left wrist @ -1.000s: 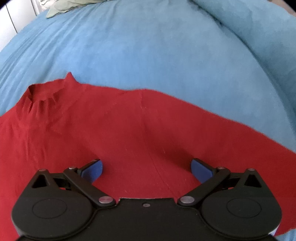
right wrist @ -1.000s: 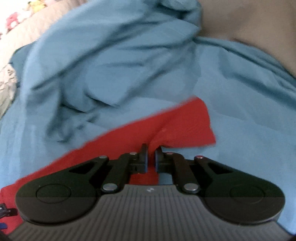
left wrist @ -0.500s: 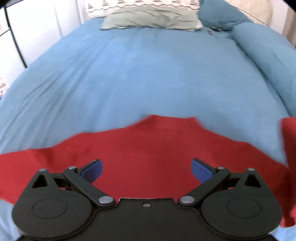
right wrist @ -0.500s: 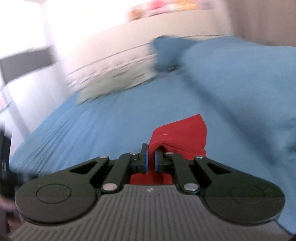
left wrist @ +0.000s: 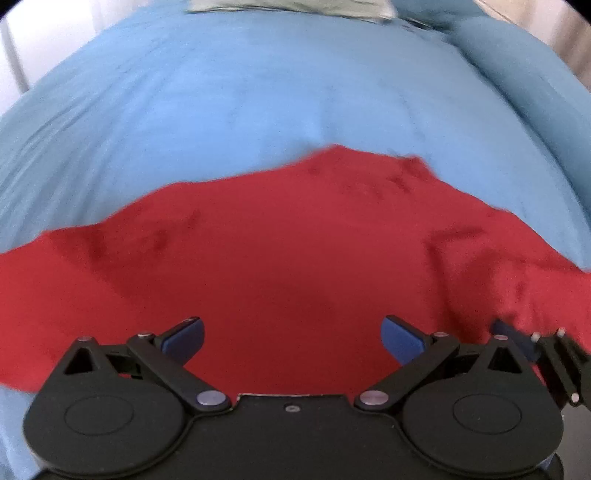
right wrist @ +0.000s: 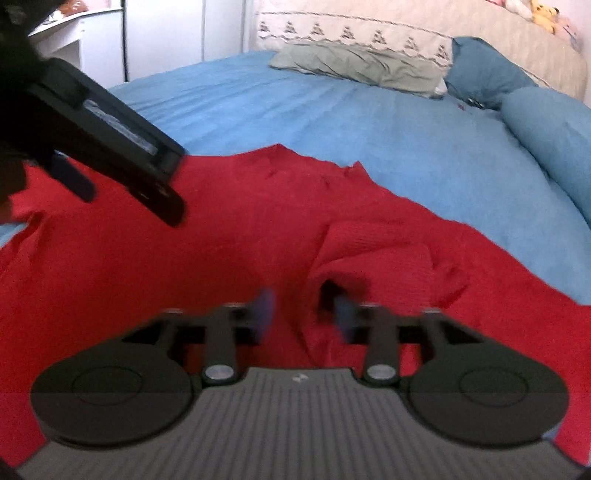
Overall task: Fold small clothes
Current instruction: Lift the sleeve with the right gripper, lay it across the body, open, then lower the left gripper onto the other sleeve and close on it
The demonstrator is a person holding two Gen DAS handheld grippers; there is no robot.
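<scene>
A red knit top [left wrist: 288,251] lies spread on the blue bed cover [left wrist: 258,92]. My left gripper [left wrist: 291,338] is open and empty just above the red cloth. My right gripper [right wrist: 303,314] is open, its blurred blue pads either side of a bunched sleeve fold [right wrist: 373,251] that now lies on the top's body. The red top [right wrist: 229,236] fills the lower part of the right wrist view, where the left gripper [right wrist: 74,177] shows at upper left. The right gripper's fingers [left wrist: 517,338] show at the lower right of the left wrist view.
A grey-green pillow [right wrist: 354,66] and a patterned white pillow [right wrist: 351,31] lie at the head of the bed. A rolled blue duvet [right wrist: 554,129] runs along the right side. White furniture [right wrist: 92,40] stands at far left.
My right gripper carried the sleeve across onto the body of the top and has opened, letting it go. My left gripper stayed open and shifted its view over the cloth.
</scene>
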